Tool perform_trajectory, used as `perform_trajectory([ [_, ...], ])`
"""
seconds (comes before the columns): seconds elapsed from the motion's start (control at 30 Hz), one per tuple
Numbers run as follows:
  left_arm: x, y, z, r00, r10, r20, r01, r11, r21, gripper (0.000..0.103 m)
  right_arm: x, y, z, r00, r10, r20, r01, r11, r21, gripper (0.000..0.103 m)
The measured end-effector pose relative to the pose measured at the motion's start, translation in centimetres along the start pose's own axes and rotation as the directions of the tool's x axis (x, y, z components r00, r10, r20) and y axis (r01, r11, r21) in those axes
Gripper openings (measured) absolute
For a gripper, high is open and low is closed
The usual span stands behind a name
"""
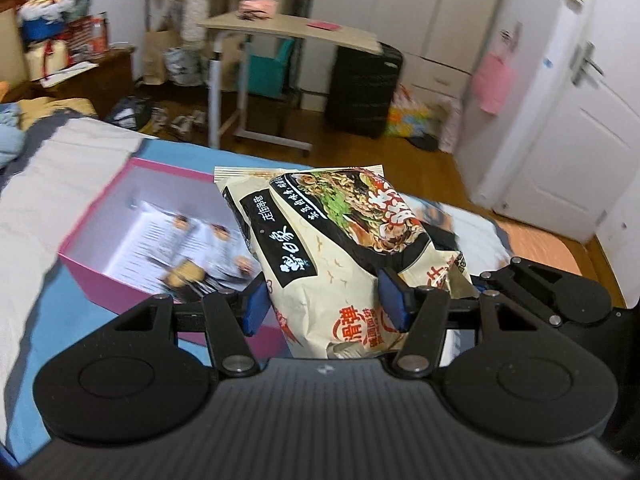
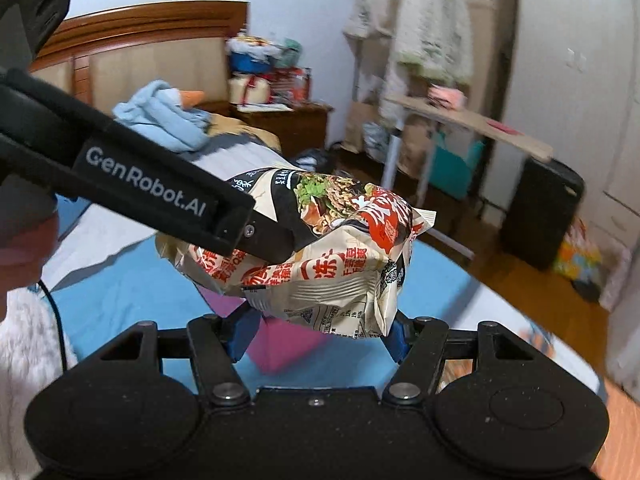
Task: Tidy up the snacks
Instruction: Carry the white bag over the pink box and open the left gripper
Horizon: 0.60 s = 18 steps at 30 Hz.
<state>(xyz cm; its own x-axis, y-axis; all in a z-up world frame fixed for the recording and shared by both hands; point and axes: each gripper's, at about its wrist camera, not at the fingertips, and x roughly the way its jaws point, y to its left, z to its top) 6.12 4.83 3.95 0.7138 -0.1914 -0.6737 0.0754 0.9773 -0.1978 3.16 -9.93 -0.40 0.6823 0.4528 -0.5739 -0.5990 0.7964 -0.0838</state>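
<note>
The left tool (image 1: pixel 324 304) is a matt black plastic body with a ribbed top panel, two round discs at its sides, angular black linkage arms pinned with silver rivets, and blue rubber pads (image 1: pixel 254 306) on its fingers. The right tool (image 2: pixel 318 338) has the same build, dusty on top. In the right wrist view the other tool's black finger bears white lettering "GenRobot.AI" and a small screw (image 2: pixel 249 231). A fluffy white sleeve (image 2: pixel 24 356) and a thin black cable (image 2: pixel 54 312) show at the left edge.

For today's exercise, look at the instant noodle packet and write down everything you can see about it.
The noodle packet is a cream, crinkled plastic pouch printed with a black band, a noodle-bowl photo and red Chinese lettering. It is sealed, puffy and tilted, lifted above the pink box on the blue bedcover. Both the left gripper and right gripper pinch it.
</note>
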Motion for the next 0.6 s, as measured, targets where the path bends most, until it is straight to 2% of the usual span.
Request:
perform_trajectory([
  [0.13,1.4,4.7,1.4,0.999,0.035,-0.009,-0.035,0.997,-0.066,0.056,3.9,0.4,1.9,0.998,0.065,0.014,-0.064,0.996,-0.057,0.069],
  [0.23,2.8,6.9,1.6,0.996,0.085,-0.025,-0.087,0.994,-0.074,0.056,7.1,0.7,2.4,0.992,0.127,0.018,-0.126,0.989,-0.082,0.069],
  [0.33,4.4,8.6,2.0,0.993,0.113,-0.036,-0.116,0.990,-0.085,0.056,9.4,1.3,2.4,0.987,0.156,0.034,-0.152,0.982,-0.108,0.068],
  [0.6,7.7,12.3,2.6,0.982,0.174,-0.073,-0.181,0.979,-0.099,0.057,14.6,1.2,3.0,0.968,0.252,0.013,-0.251,0.966,-0.069,0.069],
])
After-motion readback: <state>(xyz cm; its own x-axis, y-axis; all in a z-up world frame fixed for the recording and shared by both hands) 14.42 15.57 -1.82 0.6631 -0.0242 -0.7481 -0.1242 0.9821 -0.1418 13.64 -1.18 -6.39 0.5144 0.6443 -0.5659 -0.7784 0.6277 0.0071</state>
